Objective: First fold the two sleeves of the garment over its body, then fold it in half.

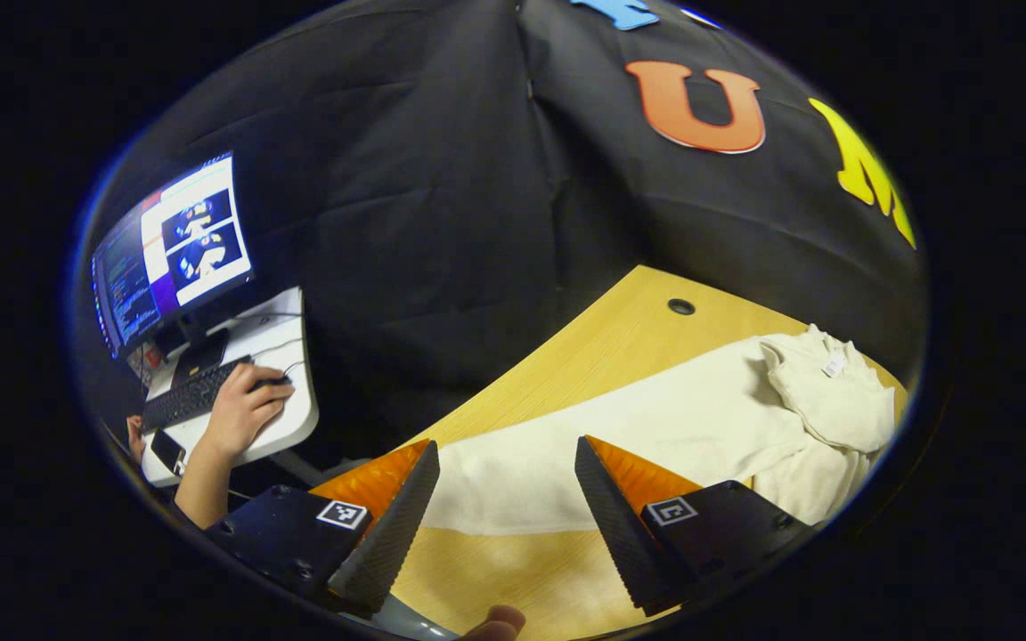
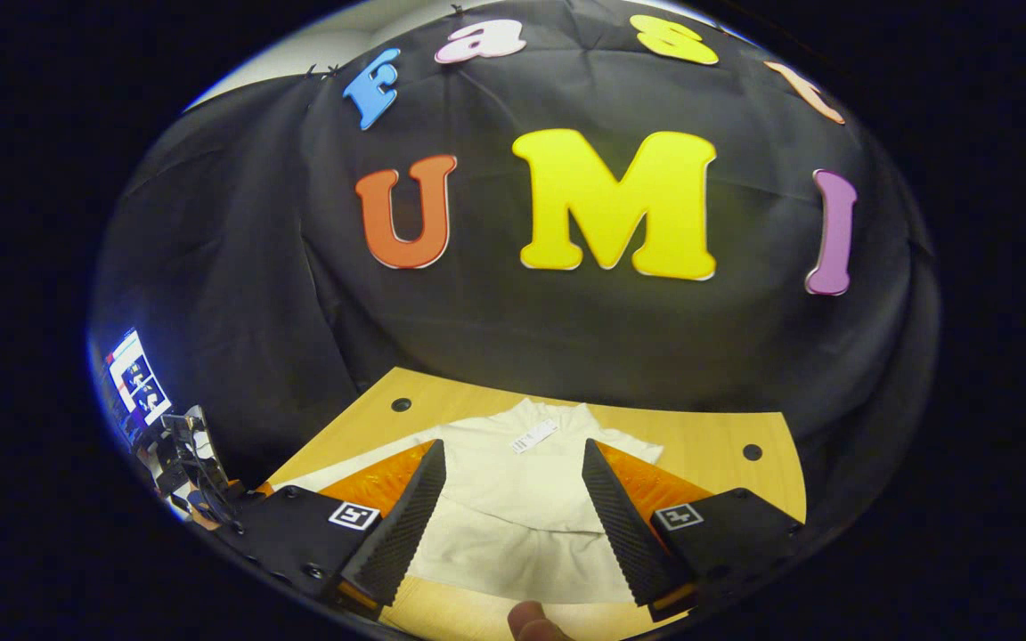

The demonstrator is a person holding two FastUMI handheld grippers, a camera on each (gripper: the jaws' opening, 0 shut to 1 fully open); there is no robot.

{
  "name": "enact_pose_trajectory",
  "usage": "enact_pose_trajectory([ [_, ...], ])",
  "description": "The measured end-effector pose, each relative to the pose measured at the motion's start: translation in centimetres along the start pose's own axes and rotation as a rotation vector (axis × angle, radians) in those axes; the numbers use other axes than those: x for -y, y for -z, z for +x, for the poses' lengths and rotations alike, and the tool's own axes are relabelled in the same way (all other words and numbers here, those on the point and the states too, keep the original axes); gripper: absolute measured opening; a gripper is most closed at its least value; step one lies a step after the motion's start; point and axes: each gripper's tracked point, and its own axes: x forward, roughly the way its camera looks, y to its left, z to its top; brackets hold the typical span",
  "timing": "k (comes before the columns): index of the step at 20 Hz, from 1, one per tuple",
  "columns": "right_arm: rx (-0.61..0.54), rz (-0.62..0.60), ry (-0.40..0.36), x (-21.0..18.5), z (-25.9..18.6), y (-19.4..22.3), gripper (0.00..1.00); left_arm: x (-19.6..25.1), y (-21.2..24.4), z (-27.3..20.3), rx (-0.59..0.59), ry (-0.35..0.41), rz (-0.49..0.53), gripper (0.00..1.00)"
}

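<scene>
**Cream garment lying on the table, both grippers hovering**

We are holding the left gripper [image 1: 506, 499] wide apart, gripping nothing, above a sleeve [image 1: 566, 454] stretching out flat. The garment [image 2: 522, 507] is lying on the table [image 2: 700, 454], soft and light; we judge a sleeve's cuff the best hold. The right gripper [image 2: 513, 521] is likewise gaping wide over its body.

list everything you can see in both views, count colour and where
garment: one, cream white, spread on the table, one sleeve stretched out sideways
label: one, white, at the garment's collar
table: one, light wood, with round holes, against the black cloth wall
side desk: one, white, far left
monitor: one, lit, on the side desk
keyboard: one, black, on the side desk
person's hand: one, on a mouse at the side desk
left gripper: open, above the sleeve
right gripper: open, above the garment
</scene>
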Motion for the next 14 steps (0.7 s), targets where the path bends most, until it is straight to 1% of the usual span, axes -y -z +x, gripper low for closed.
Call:
enact_pose_trajectory([
  [2,0.052,0.001,0.051,1.7,-3.1,-1.1,0.96,-2.2,0.7,1.1,-0.049,-0.038,-0.022,0.98],
  [4,0.116,-0.006,0.117,3.6,-5.3,-2.4,0.96,-4.4,1.4,2.3,-0.100,-0.077,-0.044,0.98],
  [7,0.219,0.050,0.210,5.7,-10.1,-5.5,0.96,-6.1,3.5,4.0,-0.207,-0.114,-0.103,0.98],
  [8,0.260,0.065,0.240,6.4,-11.5,-6.5,0.96,-6.2,4.3,4.4,-0.251,-0.118,-0.116,0.98],
  [10,0.326,0.048,0.281,7.0,-13.8,-7.9,0.96,-6.0,5.6,5.2,-0.312,-0.116,-0.131,0.98],
  [13,0.363,0.022,0.330,7.5,-15.4,-8.2,0.96,-5.8,6.6,6.0,-0.367,-0.116,-0.112,0.98],
  [14,0.372,0.023,0.333,7.6,-15.9,-8.3,0.96,-5.6,7.0,6.1,-0.391,-0.114,-0.112,0.98],
])
